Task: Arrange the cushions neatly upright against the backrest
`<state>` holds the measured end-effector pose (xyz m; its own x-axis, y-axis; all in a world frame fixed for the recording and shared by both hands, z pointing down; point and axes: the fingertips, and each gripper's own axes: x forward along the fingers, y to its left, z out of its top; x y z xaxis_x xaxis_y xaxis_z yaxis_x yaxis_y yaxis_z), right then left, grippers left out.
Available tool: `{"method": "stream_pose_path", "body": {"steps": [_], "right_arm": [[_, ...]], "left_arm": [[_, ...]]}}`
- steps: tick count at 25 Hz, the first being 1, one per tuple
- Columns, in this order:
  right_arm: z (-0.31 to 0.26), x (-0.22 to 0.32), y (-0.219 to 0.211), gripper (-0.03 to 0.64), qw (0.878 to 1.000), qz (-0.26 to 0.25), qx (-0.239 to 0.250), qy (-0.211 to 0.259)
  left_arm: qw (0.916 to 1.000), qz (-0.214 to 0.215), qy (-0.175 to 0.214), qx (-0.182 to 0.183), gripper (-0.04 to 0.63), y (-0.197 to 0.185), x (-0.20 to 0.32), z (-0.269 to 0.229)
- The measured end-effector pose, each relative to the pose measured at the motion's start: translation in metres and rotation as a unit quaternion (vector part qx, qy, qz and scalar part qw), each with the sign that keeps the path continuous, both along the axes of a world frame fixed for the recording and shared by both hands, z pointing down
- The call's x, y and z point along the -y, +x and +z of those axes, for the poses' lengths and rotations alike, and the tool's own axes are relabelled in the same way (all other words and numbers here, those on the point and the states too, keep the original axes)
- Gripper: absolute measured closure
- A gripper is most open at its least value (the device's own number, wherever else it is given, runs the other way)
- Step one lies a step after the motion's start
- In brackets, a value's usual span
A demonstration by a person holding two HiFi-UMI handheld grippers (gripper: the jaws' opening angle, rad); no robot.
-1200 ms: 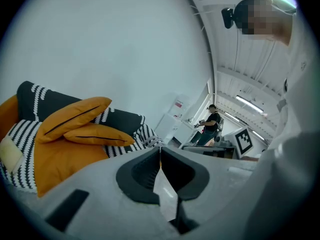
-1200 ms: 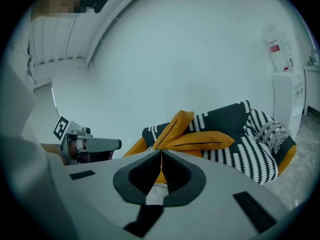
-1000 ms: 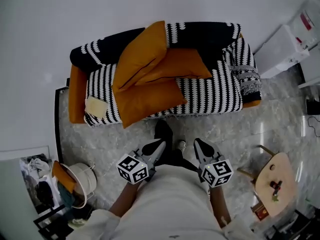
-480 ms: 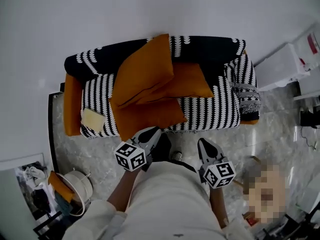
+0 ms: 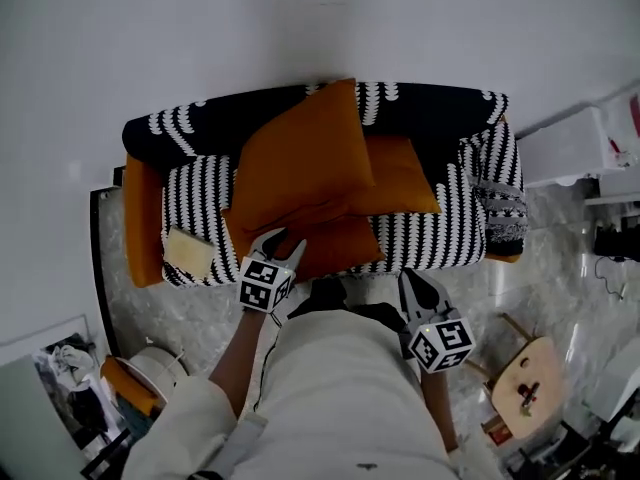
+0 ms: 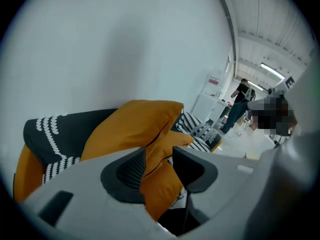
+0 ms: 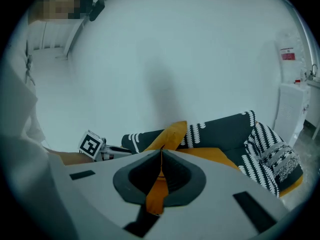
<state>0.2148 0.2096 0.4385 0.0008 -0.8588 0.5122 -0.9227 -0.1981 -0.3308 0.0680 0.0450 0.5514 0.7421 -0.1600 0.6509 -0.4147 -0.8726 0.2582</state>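
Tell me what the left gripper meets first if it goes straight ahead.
Probably the front cushion: the left gripper, jaws opening, points at its near edge, though depth is unclear.

Nothing legible anywhere right now: the red-and-white label [image 7: 287, 54] on the white cabinet [image 7: 291, 73] is too small to read, and the cubes [image 5: 264, 283] show only black-and-white square patterns.

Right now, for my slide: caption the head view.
Left gripper, jaws opening, nothing gripped, reaches orange cushions piled on striped sofa.
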Motion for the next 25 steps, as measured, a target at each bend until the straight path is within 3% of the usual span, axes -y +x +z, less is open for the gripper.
{"method": "stream_pose_path", "body": {"steps": [5, 12, 16, 25], "right_arm": [[0.008, 0.012, 0.004, 0.609, 0.999, 0.017, -0.004, -0.03], [0.012, 0.007, 0.014, 0.609, 0.996, 0.029, -0.025, -0.078], [0.016, 0.001, 0.019, 0.609, 0.994, 0.045, -0.019, -0.099], [0.027, 0.004, 0.026, 0.609, 0.989, 0.057, -0.029, -0.13]], "left_arm": [[0.997, 0.017, 0.026, 0.07, 0.351, -0.003, 0.037, 0.055], [0.9775, 0.057, 0.112, 0.17, 0.251, 0.003, 0.072, 0.119], [0.9711, 0.055, 0.123, 0.197, 0.216, 0.007, 0.081, 0.143], [0.9608, 0.051, 0.122, 0.244, 0.225, 0.012, 0.088, 0.166]]}}
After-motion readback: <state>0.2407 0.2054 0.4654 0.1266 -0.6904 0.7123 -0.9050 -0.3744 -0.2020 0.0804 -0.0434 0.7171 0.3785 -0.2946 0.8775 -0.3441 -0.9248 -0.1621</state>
